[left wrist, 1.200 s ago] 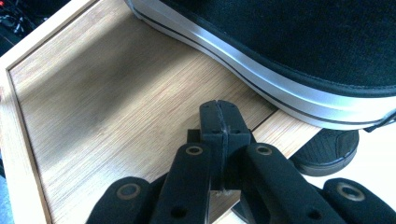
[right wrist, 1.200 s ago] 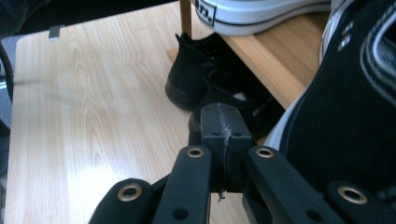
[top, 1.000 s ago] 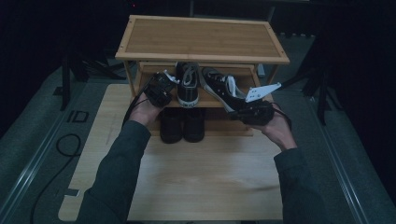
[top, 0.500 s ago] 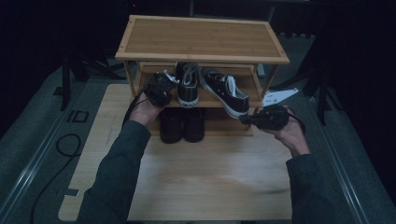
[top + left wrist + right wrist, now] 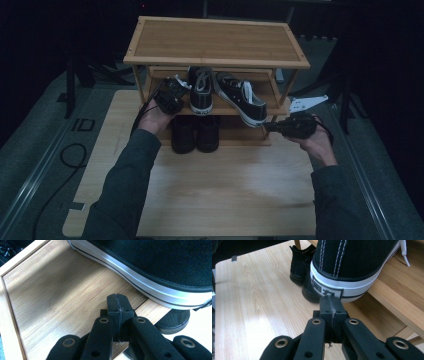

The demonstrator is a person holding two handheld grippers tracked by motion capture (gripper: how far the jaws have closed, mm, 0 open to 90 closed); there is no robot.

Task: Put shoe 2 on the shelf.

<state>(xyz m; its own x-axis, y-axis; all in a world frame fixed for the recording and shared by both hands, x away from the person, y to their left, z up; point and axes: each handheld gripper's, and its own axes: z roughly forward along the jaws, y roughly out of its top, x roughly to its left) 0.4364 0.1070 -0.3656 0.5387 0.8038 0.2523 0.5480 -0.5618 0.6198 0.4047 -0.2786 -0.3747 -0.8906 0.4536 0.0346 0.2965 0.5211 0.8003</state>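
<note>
Seen from the high view: a wooden shoe rack (image 5: 215, 42) standing at the far side of a pale wooden table (image 5: 215, 190). On the middle shelf, two black canvas sneakers with white soles: the left sneaker (image 5: 200, 90) pointing straight back, the right sneaker (image 5: 241, 97) lying at an angle with its heel jutting over the near edge. Beneath them, a pair of black shoes (image 5: 195, 134) on the lowest level. Left gripper (image 5: 172, 95) held at the shelf's left end, just beside the left sneaker; right gripper (image 5: 272, 127) held near the right sneaker's heel. From the left gripper view: black jaws pressed together, holding nothing, over the shelf board (image 5: 62, 297), with a sneaker's white sole (image 5: 140, 277) just beyond. From the right gripper view: jaws likewise together and empty, tips just before the sneaker's heel (image 5: 337, 287), apart from it as far as can be told.
</note>
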